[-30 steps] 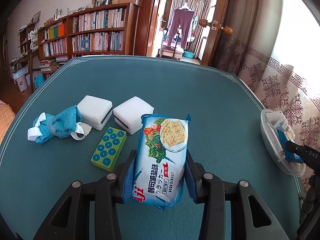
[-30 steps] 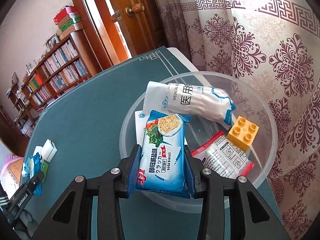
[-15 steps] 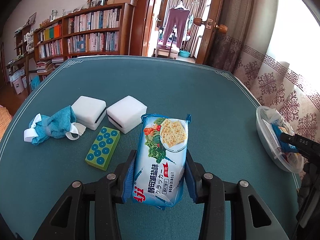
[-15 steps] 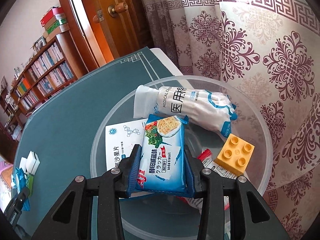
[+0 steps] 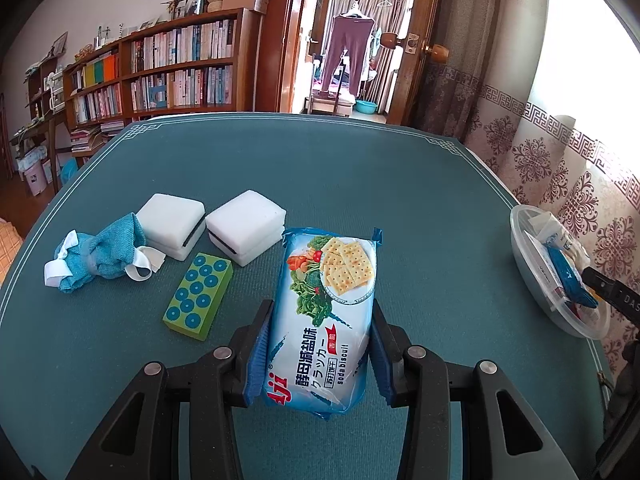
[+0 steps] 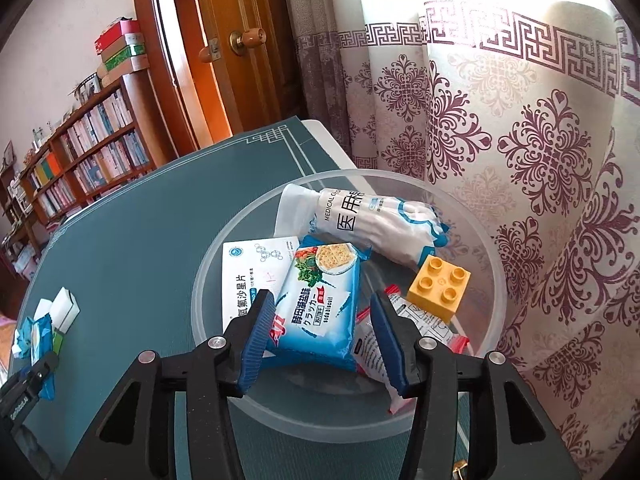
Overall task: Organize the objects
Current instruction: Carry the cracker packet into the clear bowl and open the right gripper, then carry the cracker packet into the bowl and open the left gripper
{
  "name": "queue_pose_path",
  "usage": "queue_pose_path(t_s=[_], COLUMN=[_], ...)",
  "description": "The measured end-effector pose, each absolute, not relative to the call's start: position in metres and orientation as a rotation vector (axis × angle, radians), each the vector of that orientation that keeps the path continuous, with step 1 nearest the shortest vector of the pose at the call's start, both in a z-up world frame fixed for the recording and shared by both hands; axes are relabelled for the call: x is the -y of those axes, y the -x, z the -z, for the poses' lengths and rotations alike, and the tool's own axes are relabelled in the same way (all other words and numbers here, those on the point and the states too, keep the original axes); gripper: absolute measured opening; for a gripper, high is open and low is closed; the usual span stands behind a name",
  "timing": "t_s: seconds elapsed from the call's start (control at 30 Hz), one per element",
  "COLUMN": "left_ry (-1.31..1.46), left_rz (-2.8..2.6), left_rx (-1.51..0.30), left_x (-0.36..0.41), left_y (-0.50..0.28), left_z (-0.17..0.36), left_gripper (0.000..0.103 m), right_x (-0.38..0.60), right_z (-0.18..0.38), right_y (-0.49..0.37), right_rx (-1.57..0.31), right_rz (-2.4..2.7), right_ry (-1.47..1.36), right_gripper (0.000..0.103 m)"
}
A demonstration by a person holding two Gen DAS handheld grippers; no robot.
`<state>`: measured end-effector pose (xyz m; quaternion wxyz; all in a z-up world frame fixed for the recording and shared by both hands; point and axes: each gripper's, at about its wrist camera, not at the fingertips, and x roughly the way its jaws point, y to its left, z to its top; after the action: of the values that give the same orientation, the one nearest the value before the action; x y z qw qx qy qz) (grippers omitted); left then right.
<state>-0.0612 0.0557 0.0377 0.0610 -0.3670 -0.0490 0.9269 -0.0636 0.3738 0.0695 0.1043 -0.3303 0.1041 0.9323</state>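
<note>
My left gripper [image 5: 322, 312] is shut on a blue-and-white soda biscuit pack [image 5: 332, 276], held just above the teal table [image 5: 360, 184]. In the right wrist view a second, identical biscuit pack [image 6: 324, 272] lies inside the clear plastic bowl [image 6: 198, 296], partly on a white medicine box [image 6: 256, 272]. My right gripper [image 6: 322, 300] straddles that pack and its jaws are opening. The right pad stands clear of the wrapper and the left pad sits close beside it.
The bowl also holds a white medical cotton pack [image 6: 372, 220], a yellow brick [image 6: 438, 284] and a red-edged sachet [image 6: 372, 352]. On the table's left lie a green dotted block [image 5: 198, 296], two white sponges [image 5: 172, 224] [image 5: 246, 230] and a blue cloth [image 5: 100, 256]. A patterned curtain hangs behind the bowl.
The right gripper's jaws have parted from the biscuit pack, which now rests in the bowl, and the gripper has drawn back a little. The left gripper and its pack have stayed still.
</note>
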Motion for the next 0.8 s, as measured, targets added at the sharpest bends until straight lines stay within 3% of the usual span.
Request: queue_pose_path(t_s=[0.33, 0.43, 0.57, 0.8], left_ry=[1.125, 1.142, 1.134, 1.126], left_rz=[-2.772, -2.756, -2.729, -2.643], left_rx=[0.119, 0.099, 0.068, -0.001], left_x=[-0.062, -0.067, -0.079, -0.115], left_y=[0.063, 0.063, 0.063, 0.064], left_z=[-0.033, -0.031, -0.036, -0.044], left_gripper=[0.046, 0.046, 0.046, 0.046], right_x=[-0.348, -0.337, -0.331, -0.342], right_z=[-0.069, -0.066, -0.063, -0.053], right_y=[0.006, -0.004, -0.017, -0.028], right_rx=[-0.301, -0.260, -0.174, -0.179], right_rz=[-2.770, -2.793, -2.823, -2.829], right_ry=[0.832, 0.837, 0.862, 0.923], right_gripper=[0.053, 0.063, 0.063, 0.063])
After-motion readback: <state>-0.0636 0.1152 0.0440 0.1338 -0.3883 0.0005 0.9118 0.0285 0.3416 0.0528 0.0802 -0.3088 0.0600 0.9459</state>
